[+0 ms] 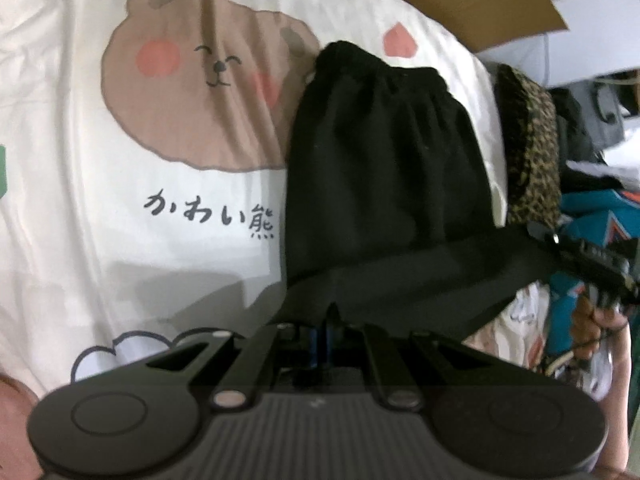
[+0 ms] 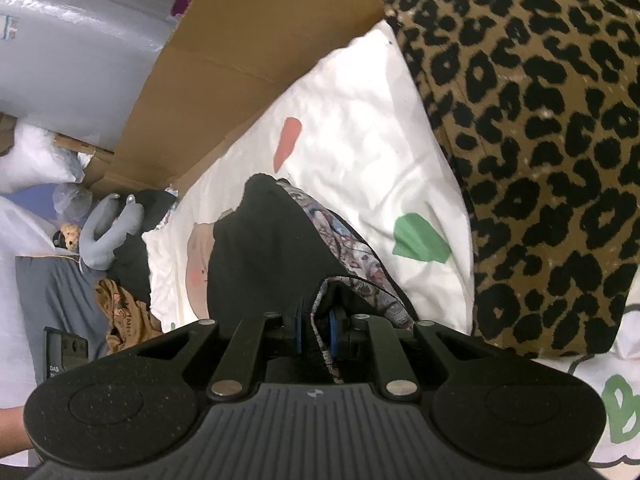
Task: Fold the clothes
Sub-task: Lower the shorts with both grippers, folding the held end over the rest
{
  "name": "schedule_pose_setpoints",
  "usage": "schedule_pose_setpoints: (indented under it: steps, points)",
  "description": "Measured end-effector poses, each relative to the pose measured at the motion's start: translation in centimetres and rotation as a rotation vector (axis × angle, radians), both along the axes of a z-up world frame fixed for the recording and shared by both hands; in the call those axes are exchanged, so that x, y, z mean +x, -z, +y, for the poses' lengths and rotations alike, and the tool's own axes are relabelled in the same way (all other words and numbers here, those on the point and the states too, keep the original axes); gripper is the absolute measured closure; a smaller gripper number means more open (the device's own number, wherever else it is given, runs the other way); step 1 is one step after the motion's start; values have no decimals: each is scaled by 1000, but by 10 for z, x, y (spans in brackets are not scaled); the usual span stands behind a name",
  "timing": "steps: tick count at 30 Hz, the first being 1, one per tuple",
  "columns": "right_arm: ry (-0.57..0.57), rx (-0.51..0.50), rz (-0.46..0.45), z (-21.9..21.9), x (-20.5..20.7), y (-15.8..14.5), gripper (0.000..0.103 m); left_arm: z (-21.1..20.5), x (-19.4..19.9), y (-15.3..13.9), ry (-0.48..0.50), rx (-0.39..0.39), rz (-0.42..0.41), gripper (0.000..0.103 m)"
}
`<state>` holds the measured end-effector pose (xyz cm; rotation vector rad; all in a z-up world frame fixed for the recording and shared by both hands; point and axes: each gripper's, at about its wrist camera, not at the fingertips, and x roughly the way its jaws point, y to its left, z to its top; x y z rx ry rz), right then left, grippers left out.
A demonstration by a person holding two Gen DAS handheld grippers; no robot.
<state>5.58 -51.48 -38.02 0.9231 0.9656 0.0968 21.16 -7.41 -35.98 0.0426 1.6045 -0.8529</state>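
A black garment with a gathered waistband lies on a white bear-print sheet. Its near edge is lifted and stretched between both grippers. My left gripper is shut on one corner of that black cloth. The right gripper grips the other end at the right of the left wrist view, a hand below it. In the right wrist view, my right gripper is shut on the black garment, pinching a hem that shows a patterned lining.
A leopard-print cloth lies on the sheet to the right of the garment. A cardboard box stands at the far edge of the sheet. Beyond the sheet lie a grey plush toy, more clothes and a teal garment.
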Motion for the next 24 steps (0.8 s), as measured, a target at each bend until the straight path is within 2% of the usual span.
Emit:
schedule_pose_setpoints:
  steps: [5,9,14,19,20,21,22,23,24]
  points:
    - [1,-16,-15,-1,2,-1,92,18,-1,0,-2,-139,-42,99]
    - [23,-16,-25,-5,0,3,92,32,1,13,-59,-210,-46,99]
    - [39,-42,-20,1,1,14,92,35,2,30,-36,-237,-67,99]
    - [62,-26,38,3,6,32,86,37,5,48,-25,-250,-36,95]
    - [60,-18,41,4,6,33,79,36,3,46,-4,-253,-45,91]
    - [59,-10,44,5,7,33,66,34,1,44,17,-256,-53,89]
    - [56,-7,38,7,6,32,61,33,-1,42,39,-259,-62,82]
    - [52,-4,31,9,6,31,55,32,-3,39,60,-262,-70,70]
    - [49,-1,25,10,6,30,53,32,-5,39,65,-267,-63,65]
